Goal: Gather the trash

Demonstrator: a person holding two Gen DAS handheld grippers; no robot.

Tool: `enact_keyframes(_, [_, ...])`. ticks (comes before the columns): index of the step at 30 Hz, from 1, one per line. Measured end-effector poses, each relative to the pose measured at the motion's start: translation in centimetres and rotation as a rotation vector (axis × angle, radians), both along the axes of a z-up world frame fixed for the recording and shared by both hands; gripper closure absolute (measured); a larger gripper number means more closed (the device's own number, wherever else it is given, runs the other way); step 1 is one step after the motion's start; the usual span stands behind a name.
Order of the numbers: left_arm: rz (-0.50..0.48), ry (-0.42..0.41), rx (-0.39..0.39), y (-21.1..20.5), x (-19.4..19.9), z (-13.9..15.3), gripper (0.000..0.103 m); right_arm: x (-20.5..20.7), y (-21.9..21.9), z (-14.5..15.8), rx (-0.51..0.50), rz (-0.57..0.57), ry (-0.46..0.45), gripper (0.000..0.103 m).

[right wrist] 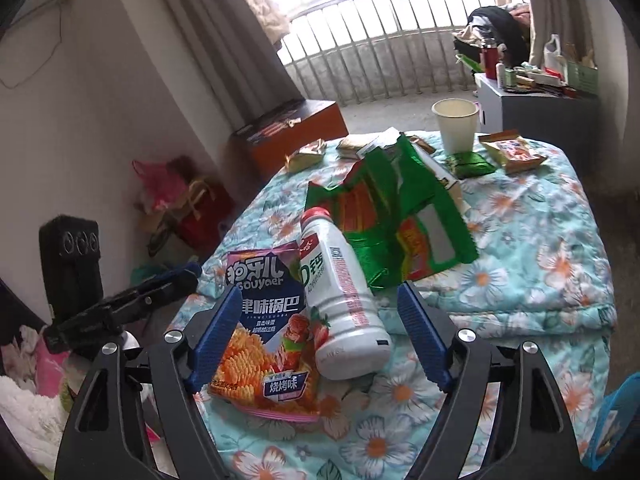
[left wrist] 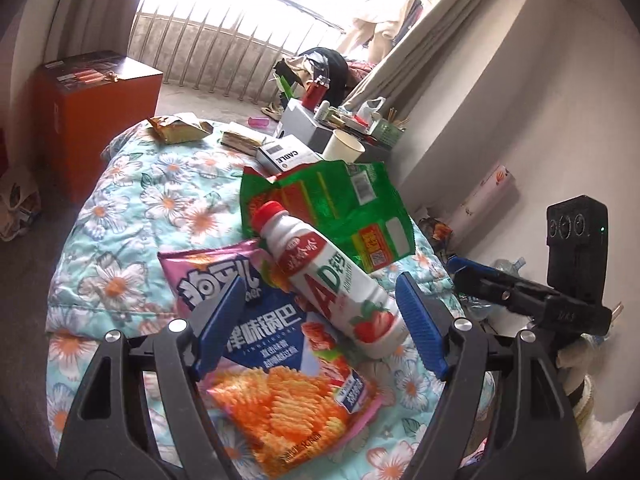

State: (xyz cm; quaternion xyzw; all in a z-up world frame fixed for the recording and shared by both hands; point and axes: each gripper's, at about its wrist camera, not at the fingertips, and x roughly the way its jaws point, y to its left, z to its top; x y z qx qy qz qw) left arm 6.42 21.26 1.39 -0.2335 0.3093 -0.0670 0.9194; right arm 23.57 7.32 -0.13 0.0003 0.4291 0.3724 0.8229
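- the left gripper point(left wrist: 320, 320), with black arms and blue ribbed pads, stands wide open above the trash pile; nothing is pinched between its pads.
- the right gripper point(right wrist: 318, 332), of the same build, is also spread wide and holds nothing; the bottle and snack bag lie in the gap in front of it, untouched.
- the white plastic yoghurt-drink bottle with a red cap and strawberry print point(left wrist: 326, 276) lies on its side on the floral quilt point(left wrist: 132, 216), its cap end resting on the green bag and its base toward the cameras.
- the blue, pink and orange crinkle-chip snack bag point(left wrist: 280, 380) lies flat on the quilt, partly under the bottle.
- the torn-open green foil snack bag point(left wrist: 340, 208) sits crumpled just behind the bottle.
- a white paper cup point(right wrist: 456, 124) stands upright at the quilt's far end, near a small green foil packet point(right wrist: 470, 164) and an orange-and-tan snack wrapper point(right wrist: 512, 152).
- a white box printed "cable" point(left wrist: 286, 156) lies behind the green bag.
- an orange box point(left wrist: 100, 116) stands on the floor beside the quilt.
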Motion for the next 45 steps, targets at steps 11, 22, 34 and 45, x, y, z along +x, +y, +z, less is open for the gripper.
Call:
enact_keyframes(11, [-0.107, 0.103, -0.122, 9.4, 13.9, 1.3, 0.03, 2.5, 5.2, -1.1, -0.163, 0.048, 0.031, 0.026])
enact_keyframes(22, [-0.131, 0.246, -0.248, 10.4, 26.5, -3.5, 0.03, 6.9, -1.4, 5.3, 0.139, -0.054, 0.076, 0.026])
enact_keyframes(34, [-0.165, 0.339, -0.12, 6.9, 35.2, -5.8, 0.031, 4.8, -7.6, -0.7, 0.216, -0.216, 0.216, 0.026])
enact_keyframes(45, [-0.232, 0.417, -0.031, 3.2, 35.1, -5.6, 0.032, 4.0, -12.6, -3.5, 0.286, -0.326, 0.273, 0.026])
